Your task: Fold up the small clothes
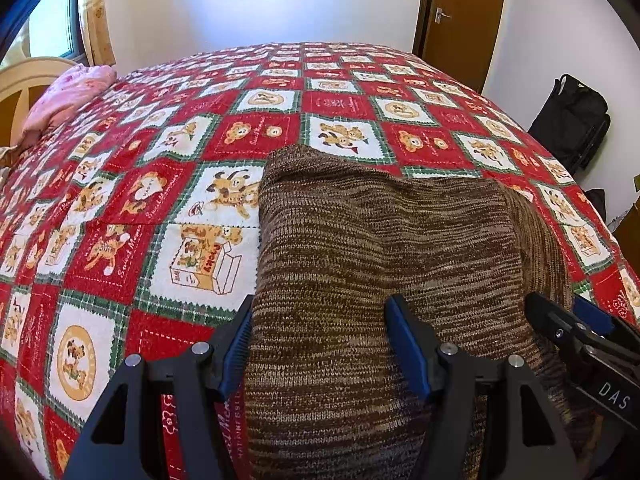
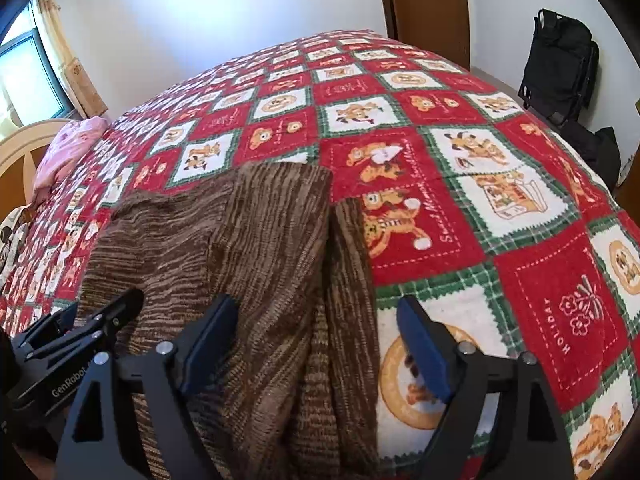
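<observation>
A brown marled knit garment (image 1: 380, 232) lies folded on the bed's quilt (image 1: 160, 140), its near end reaching toward me. My left gripper (image 1: 320, 312) stands open astride its left part: the left blue pad is at the cloth's left edge, the right pad rests on top. My right gripper (image 2: 316, 308) is open over the garment's (image 2: 240, 232) right edge, with one finger above the knit and the other above the quilt (image 2: 480, 160). Each gripper shows in the other's view: the right gripper (image 1: 560, 312) at the far right, the left gripper (image 2: 100, 308) at the far left. Neither lifts the cloth.
A pink bundle of bedding (image 1: 68, 96) lies by the cream headboard (image 1: 24, 80) at the left. A black bag (image 2: 560, 60) stands on the floor by the right wall, beside a brown door (image 2: 428, 4). The red, white and green quilt stretches far beyond the garment.
</observation>
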Demonstrator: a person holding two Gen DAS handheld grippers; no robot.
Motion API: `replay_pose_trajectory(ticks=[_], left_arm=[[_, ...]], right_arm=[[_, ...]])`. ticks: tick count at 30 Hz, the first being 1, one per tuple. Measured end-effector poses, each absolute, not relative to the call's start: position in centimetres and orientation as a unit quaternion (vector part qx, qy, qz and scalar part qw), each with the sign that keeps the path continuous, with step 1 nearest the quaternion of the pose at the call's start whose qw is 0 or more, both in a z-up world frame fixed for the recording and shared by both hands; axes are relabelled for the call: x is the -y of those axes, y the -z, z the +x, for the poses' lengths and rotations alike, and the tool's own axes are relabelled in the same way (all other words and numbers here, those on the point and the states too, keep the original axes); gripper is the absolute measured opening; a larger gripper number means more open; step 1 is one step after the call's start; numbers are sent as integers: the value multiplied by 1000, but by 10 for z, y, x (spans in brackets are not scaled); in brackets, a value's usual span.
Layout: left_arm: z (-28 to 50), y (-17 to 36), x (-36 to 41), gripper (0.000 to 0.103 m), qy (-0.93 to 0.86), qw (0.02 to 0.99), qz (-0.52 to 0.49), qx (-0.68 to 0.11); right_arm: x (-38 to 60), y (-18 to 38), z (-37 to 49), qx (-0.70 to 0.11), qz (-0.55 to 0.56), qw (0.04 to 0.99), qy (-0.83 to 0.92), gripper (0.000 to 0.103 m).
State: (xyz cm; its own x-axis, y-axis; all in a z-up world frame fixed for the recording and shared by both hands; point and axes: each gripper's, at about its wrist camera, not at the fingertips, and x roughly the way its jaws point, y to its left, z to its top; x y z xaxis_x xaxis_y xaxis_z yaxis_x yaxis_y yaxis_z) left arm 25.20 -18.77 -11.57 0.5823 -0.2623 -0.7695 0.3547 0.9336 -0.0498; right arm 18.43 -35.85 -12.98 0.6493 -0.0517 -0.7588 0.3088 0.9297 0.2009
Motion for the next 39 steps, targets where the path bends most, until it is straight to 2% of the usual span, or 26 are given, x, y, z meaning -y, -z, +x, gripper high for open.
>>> replay_pose_trajectory(ticks=[4, 7, 12, 16, 20, 23, 25, 29, 30, 31, 34, 39], left_arm=[[250, 116, 190, 65, 169, 891, 61, -417], [249, 116, 190, 65, 170, 891, 64, -415], [251, 116, 190, 65, 173, 890, 60, -418], [252, 117, 186, 64, 180, 886, 47, -424], [261, 122, 172, 64, 202, 873, -12, -444], [257, 120, 178, 64, 200, 877, 3, -436], [256, 120, 181, 64, 198, 879, 9, -433], [256, 120, 183, 64, 195, 881, 18, -430], [255, 120, 184, 65, 192, 883, 23, -428], [254, 119, 185, 65, 190, 884, 27, -426], [252, 119, 187, 65, 185, 887, 39, -420], [252, 119, 187, 63, 188, 888, 39, -418]], right_arm=[[347, 128, 183, -399, 136, 903, 78, 53], [335, 126, 183, -394, 102, 910, 80, 41], [339, 127, 182, -389, 113, 911, 79, 44], [356, 131, 180, -389, 168, 903, 66, 56], [380, 137, 175, -370, 263, 891, 24, 64], [389, 140, 173, -352, 315, 881, 4, 72], [386, 139, 176, -354, 312, 881, 2, 79], [359, 132, 188, -388, 220, 894, 27, 81], [351, 131, 190, -395, 191, 898, 38, 76], [345, 130, 191, -397, 174, 901, 40, 66], [338, 130, 190, -391, 164, 905, 27, 45], [334, 130, 183, -383, 141, 912, 37, 36]])
